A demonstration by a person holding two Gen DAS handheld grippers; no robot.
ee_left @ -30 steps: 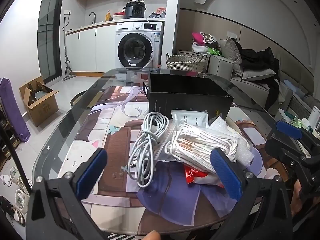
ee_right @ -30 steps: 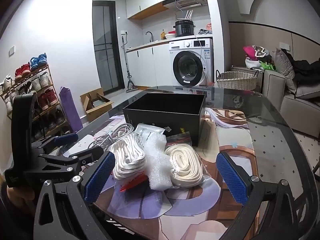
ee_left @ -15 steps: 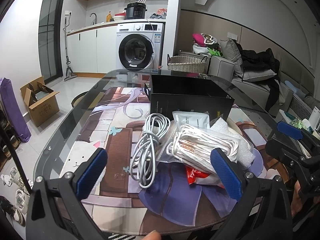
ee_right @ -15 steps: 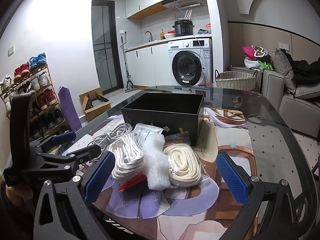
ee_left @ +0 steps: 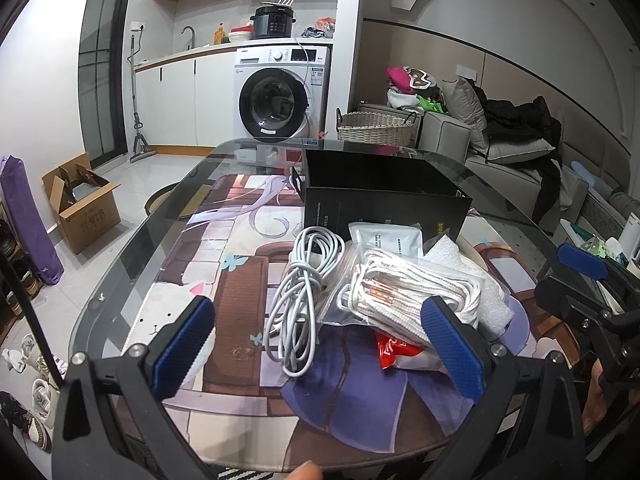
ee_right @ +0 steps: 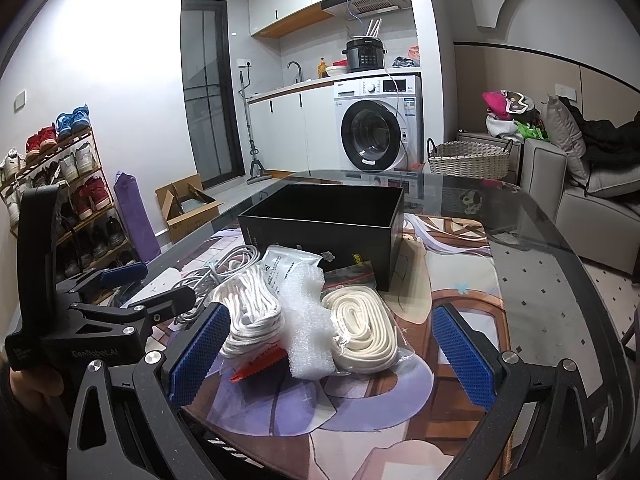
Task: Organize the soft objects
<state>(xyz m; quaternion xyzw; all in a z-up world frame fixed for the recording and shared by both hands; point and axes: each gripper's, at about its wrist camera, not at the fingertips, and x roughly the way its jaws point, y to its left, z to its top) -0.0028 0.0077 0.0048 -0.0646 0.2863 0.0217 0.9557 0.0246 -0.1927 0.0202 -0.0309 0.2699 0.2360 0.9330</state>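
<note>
A black rectangular open-topped cardboard box (ee_right: 326,222) sits in the middle of the right wrist view on the oval glass table (ee_right: 560,280); only its dark inner walls show, and its contents cannot be told. Just in front of it, lower centre, lies the heap of soft things: a clear plastic bag of coiled white rope (ee_left: 404,292), a clear bag of flat cream webbing (ee_right: 362,326), a strip of white bubble foam (ee_right: 308,328) between them, a white printed pouch (ee_right: 286,266) leaning toward the box wall, and a red wrapper (ee_right: 256,364) poking out underneath. A loose bundle of grey-white cable (ee_left: 300,292) lies beside the rope bag, at centre of the left wrist view. The left gripper (ee_left: 316,352) has its blue-padded tongs spread wide and holding nothing, low in the frame before the heap; the right gripper (ee_right: 330,354) likewise stands wide apart and bare, flanking the pile. Bare table surface shows at right of the right wrist view, running out to the curved glass edge.
</note>
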